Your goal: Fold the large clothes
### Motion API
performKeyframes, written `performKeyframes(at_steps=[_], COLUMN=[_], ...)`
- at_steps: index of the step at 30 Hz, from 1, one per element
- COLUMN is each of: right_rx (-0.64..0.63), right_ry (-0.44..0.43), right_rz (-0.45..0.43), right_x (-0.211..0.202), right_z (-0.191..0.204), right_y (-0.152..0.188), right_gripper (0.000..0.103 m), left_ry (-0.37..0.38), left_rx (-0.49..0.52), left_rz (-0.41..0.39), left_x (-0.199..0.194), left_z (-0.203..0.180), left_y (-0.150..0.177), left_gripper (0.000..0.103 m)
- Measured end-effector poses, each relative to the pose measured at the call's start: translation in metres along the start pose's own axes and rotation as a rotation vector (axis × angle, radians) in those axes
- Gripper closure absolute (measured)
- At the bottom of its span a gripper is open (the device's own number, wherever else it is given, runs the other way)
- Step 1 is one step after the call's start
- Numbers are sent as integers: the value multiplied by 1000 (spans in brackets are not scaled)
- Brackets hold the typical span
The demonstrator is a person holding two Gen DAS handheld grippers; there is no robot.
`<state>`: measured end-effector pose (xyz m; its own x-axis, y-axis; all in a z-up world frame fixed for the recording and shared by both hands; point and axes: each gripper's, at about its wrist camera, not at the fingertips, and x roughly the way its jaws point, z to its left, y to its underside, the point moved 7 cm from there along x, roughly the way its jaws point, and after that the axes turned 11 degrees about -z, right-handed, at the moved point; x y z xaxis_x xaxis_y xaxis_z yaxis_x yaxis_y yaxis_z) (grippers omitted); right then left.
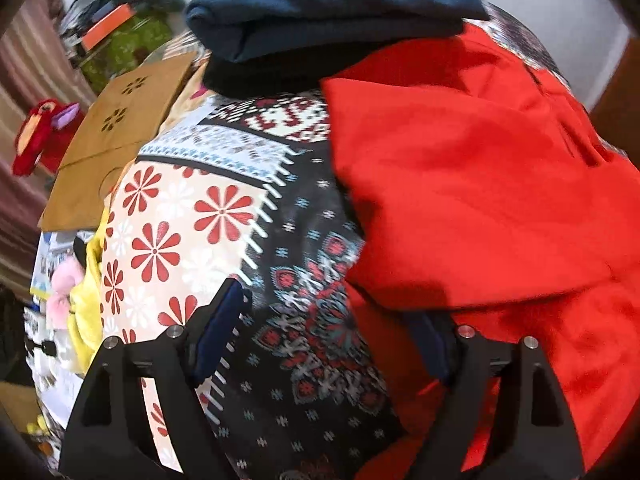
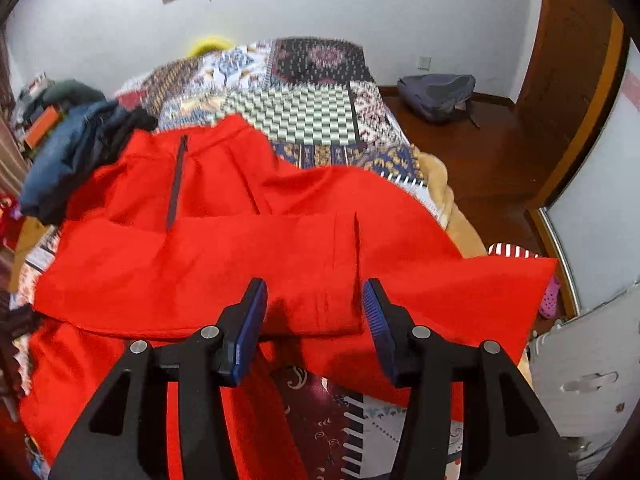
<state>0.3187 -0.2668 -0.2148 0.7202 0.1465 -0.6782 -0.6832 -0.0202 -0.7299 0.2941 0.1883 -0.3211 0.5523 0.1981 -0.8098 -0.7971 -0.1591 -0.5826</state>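
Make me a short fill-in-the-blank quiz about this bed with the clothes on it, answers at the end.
1. The big garment spread on the bed is ____ in colour.
2. The folded clothes stacked beside it are dark ____.
3. The right gripper has its jaws ____ above the garment.
4. A grey ____ lies on the wooden floor near the wall.

Answers: red; blue; open; backpack

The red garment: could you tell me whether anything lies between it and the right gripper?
Nothing visible does. The right gripper hangs open directly over the red garment, its pads either side of a folded edge with only air between. The navy clothes sit off at the garment's far left corner.
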Motion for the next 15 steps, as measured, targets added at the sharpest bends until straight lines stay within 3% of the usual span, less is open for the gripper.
performKeyframes(at_steps=[9,15], right_rx=[30,17], right_ry=[-8,101], right_rz=[-115,-180], right_x=[-28,-52], right_z=[-5,-39], right_y=[-36,-36], right_gripper=[57,57], left_ry=[65,92], left_rx=[78,140], left_rz=[-115,-234], left_x=[-62,-96], left_z=[-25,-51], left_y=[-20,-52], left_gripper=[24,22])
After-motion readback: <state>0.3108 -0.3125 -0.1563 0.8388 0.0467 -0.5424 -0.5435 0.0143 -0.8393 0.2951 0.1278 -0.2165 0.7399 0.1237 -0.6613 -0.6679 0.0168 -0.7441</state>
